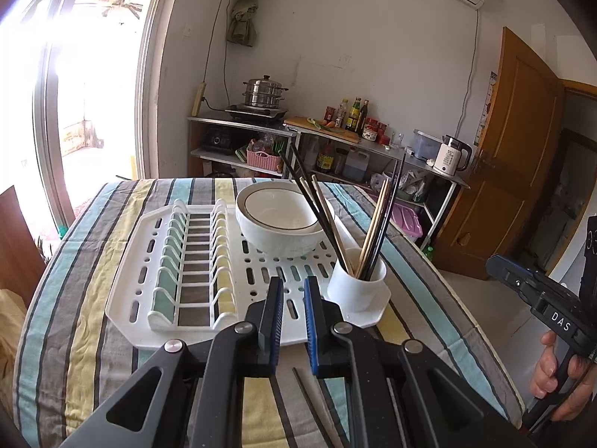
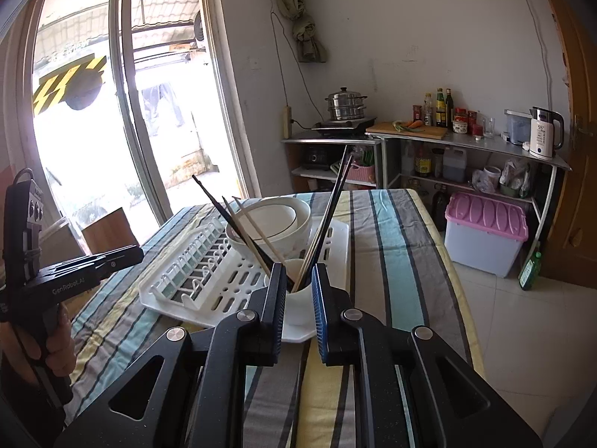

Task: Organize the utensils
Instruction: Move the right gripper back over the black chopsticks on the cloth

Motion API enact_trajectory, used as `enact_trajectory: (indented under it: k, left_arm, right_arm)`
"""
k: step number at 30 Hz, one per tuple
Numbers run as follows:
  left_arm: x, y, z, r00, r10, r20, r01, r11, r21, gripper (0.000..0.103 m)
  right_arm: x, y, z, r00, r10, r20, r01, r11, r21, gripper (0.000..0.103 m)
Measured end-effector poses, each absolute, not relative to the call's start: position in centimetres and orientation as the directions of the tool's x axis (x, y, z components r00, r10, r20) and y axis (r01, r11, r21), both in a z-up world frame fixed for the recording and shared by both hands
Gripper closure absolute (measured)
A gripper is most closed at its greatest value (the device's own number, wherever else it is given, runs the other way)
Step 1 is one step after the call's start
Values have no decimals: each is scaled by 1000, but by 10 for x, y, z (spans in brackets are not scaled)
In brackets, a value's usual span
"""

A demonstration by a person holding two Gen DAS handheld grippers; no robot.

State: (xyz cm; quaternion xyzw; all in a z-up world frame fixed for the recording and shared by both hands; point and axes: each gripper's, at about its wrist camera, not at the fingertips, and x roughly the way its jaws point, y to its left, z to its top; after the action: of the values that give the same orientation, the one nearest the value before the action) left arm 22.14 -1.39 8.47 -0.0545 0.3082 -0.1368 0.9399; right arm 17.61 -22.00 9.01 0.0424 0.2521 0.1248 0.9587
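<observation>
A white utensil cup point(image 1: 357, 280) stands at the near right corner of a white dish rack point(image 1: 149, 261) and holds several chopsticks point(image 1: 324, 216), dark and pale, leaning both ways. One dark chopstick point(image 1: 304, 386) lies on the striped cloth in front of the rack, below my left gripper point(image 1: 294, 287), which is open and empty above the rack's near edge. My right gripper point(image 2: 298, 276) is open and empty just short of the cup point(image 2: 298, 298) and its chopsticks point(image 2: 328, 216). Two stacked white bowls point(image 1: 278, 220) sit in the rack; they also show in the right wrist view point(image 2: 276, 224).
The table wears a striped cloth point(image 1: 93, 336) and its right edge drops to a tiled floor point(image 2: 522, 336). Behind it stand metal shelves with a steamer pot point(image 1: 264, 93), bottles and a kettle point(image 1: 449, 156). A purple-lidded bin point(image 2: 485, 231) sits on the floor.
</observation>
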Motion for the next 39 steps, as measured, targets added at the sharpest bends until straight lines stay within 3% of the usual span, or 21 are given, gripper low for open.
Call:
enact_trajectory:
  k: [19,39]
  left_arm:
    - [112,-27,36,766,-246,-595,206,969,-135,93]
    - [136,-43,-1,691,-224,-687,191,974,-125,93]
  right_arm:
    - [89,-207,31,787,294,-543,-249,956,156,88]
    - [109,-211,3,737,283,-614,-245,958,148,80]
